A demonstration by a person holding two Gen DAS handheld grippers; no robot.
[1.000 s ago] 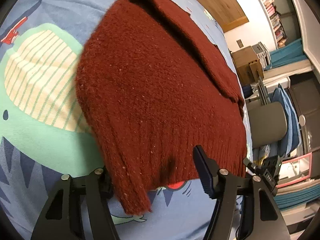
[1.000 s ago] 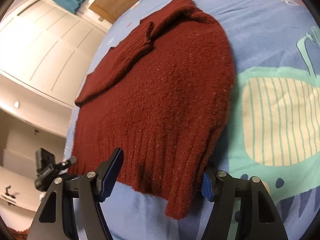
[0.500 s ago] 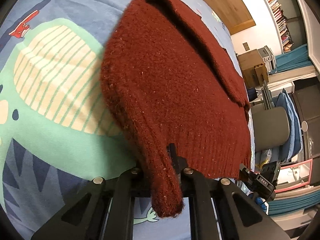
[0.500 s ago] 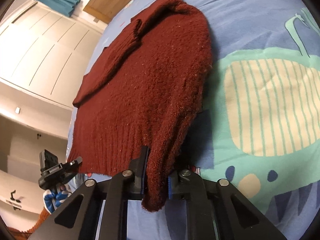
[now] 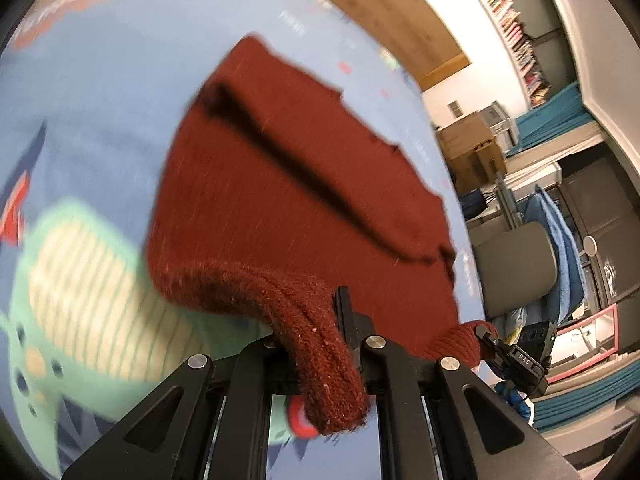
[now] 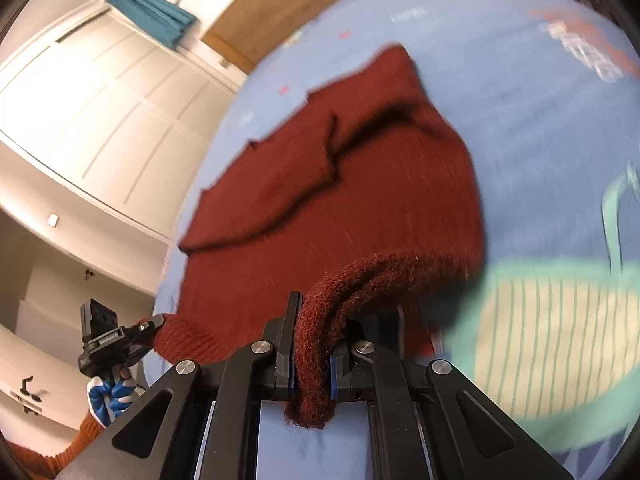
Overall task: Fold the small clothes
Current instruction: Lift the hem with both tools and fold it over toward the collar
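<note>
A dark red knit sweater [image 5: 288,200] lies on a blue printed bedsheet [image 5: 100,80], its sleeves folded across the body. My left gripper [image 5: 320,344] is shut on one bottom hem corner, and the ribbed hem hangs over its fingers. My right gripper [image 6: 312,344] is shut on the other hem corner of the sweater [image 6: 340,208]. Both corners are lifted off the sheet. Each gripper also shows in the other's view, clamped on the hem: the right one [image 5: 486,334] and the left one [image 6: 154,322].
The sheet carries a green and cream striped whale print [image 5: 80,300], also in the right wrist view [image 6: 560,340]. Beyond the bed's right edge stand cardboard boxes [image 5: 468,148], a grey chair [image 5: 516,264] and shelves. White cupboard doors [image 6: 100,112] stand past the left edge.
Both grippers closed on the sweater's bottom hem corners and have lifted them off the sheet, moving toward the collar. The view is now motion-blurred.
</note>
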